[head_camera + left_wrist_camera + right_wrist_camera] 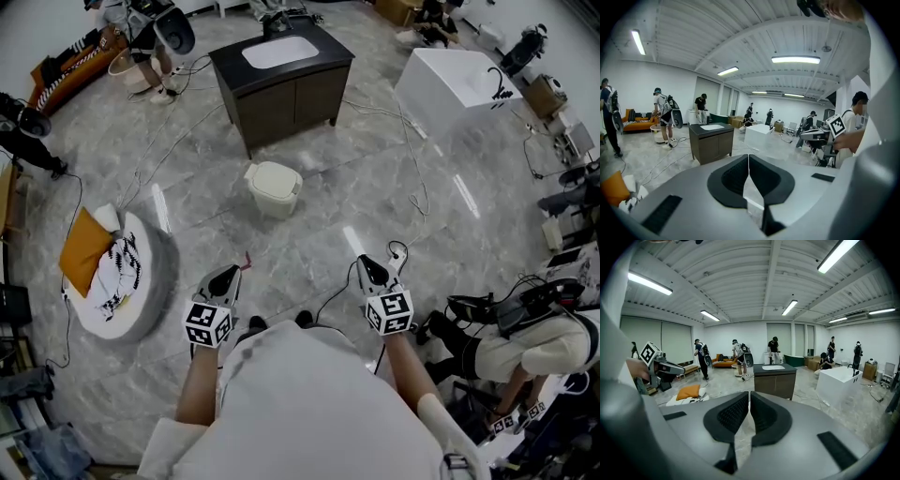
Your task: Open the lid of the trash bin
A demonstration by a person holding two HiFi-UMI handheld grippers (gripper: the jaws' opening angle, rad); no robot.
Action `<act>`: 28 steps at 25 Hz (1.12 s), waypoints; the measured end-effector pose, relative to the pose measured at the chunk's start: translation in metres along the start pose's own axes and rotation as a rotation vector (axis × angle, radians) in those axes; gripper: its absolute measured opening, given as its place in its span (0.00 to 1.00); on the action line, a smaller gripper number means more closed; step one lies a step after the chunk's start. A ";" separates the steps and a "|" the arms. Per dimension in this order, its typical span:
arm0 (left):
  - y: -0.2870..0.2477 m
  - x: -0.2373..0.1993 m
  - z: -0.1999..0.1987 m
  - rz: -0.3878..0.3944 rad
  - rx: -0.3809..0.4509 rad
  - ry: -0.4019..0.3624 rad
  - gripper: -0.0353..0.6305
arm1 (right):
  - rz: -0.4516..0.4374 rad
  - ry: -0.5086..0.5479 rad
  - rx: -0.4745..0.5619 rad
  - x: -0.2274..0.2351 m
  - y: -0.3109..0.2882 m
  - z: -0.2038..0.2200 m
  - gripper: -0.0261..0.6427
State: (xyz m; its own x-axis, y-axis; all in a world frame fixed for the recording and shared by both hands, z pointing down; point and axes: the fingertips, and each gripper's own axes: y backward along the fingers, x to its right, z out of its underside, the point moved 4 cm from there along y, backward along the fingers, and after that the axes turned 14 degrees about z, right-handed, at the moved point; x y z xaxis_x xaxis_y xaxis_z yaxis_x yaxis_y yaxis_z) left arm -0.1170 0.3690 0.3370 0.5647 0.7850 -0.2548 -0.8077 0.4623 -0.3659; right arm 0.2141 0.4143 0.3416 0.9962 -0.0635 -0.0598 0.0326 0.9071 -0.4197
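The trash bin (273, 187) is unopened; left gripper (225, 275) and right gripper (368, 267), jaws together and empty, hover well nearer.

Person wears white top (319, 403) w/ wide sleeves (171, 448); dark shoes (253, 324) show just past the hem. Left tool (223, 277) & right tool (368, 269) are both grey w/ black tips. Each carries a white cube w/ black square markers: left cube (207, 323), right cube (389, 312). In the gripper views, tool bodies are smooth matte grey w/ black rect. strips (661, 213) either side. Pads (733, 180) are black, curved, w/ ribbed inner faces.
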 end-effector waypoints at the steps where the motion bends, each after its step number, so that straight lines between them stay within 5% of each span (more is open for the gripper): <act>1: -0.002 0.001 0.000 -0.009 0.001 -0.003 0.08 | -0.010 0.006 0.006 0.003 -0.001 0.001 0.09; 28: -0.037 0.011 0.000 -0.090 0.034 0.004 0.08 | -0.084 0.070 0.009 0.033 -0.026 0.007 0.09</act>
State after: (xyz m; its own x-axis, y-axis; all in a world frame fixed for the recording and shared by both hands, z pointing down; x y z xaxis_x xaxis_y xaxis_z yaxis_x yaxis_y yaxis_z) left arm -0.0806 0.3604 0.3476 0.6358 0.7380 -0.2263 -0.7590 0.5444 -0.3572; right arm 0.2470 0.3917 0.3566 0.9818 -0.1685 -0.0881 0.1172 0.9010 -0.4176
